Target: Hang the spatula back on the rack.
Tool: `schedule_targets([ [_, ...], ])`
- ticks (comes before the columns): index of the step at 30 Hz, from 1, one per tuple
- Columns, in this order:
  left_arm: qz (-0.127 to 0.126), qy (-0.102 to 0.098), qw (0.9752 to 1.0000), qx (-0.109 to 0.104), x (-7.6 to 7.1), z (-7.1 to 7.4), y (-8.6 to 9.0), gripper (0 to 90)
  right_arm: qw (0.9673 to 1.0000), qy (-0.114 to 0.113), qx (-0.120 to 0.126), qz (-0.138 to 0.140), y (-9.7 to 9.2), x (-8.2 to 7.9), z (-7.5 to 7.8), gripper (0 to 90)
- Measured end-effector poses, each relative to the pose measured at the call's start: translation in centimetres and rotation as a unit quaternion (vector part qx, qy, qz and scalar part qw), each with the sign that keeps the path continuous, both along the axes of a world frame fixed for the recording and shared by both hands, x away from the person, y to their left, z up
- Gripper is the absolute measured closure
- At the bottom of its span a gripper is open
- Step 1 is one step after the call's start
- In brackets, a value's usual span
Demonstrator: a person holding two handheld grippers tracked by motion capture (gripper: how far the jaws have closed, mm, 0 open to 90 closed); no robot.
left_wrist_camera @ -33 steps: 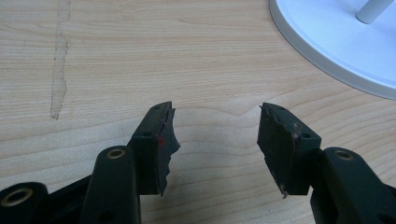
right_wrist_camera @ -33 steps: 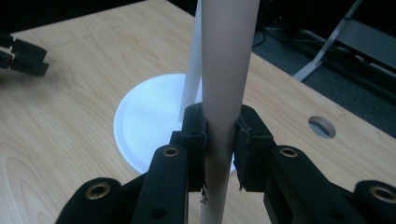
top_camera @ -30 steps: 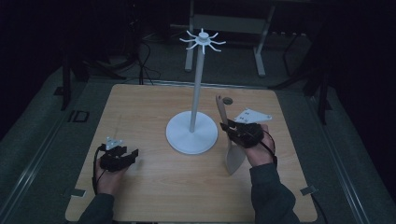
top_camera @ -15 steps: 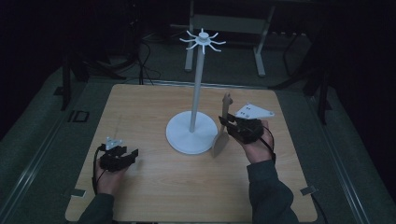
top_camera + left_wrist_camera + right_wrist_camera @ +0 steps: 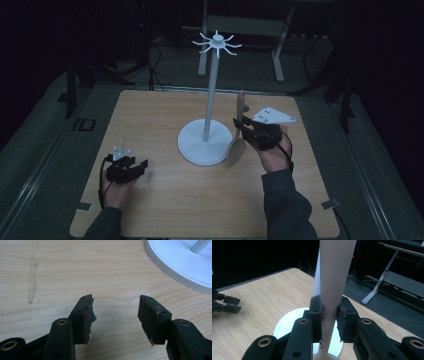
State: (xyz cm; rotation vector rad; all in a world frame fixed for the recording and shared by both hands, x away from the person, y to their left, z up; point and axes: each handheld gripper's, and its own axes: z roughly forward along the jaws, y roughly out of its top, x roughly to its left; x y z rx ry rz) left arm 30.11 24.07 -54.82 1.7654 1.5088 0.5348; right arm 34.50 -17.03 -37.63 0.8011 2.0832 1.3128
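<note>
High view: your right gripper (image 5: 243,131), right of centre, has its fingers clamped on a wooden spoon (image 5: 237,135). The spoon stands near upright, bowl low by the white stand (image 5: 206,145) base, handle tip up beside the pole. The hook ring tops the pole in the upper middle of the frame. Your left gripper (image 5: 131,168) rests at lower left on the counter (image 5: 200,210), well apart from the stand.

Left gripper view: fingers (image 5: 84,317) spread apart, nothing between them; bare counter below, stand base (image 5: 180,262) at upper right.

Right gripper view: fingers (image 5: 315,315) pressed on both sides of the spoon handle (image 5: 334,285), which rises through the centre of the frame with the white pole just behind it.

Judgement: the step in hand looks like lifting the spoon to hang it on a hook. Whether the handle tip has a hole I cannot tell. Keep the grip firm, raise the spoon straight so the handle clears the pole, and bring the tip onto one hook from outside. Keep the bowl off the base; a nudge could tip the stand.
</note>
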Motion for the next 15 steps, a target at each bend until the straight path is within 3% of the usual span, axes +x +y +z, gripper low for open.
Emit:
schedule_targets([
  [15,0.000,0.000,1.0000,0.001,0.0,0.0,0.0,46.1,0.9997,-0.009,0.021,-0.006,0.2,0.1,1.2,75.5],
])
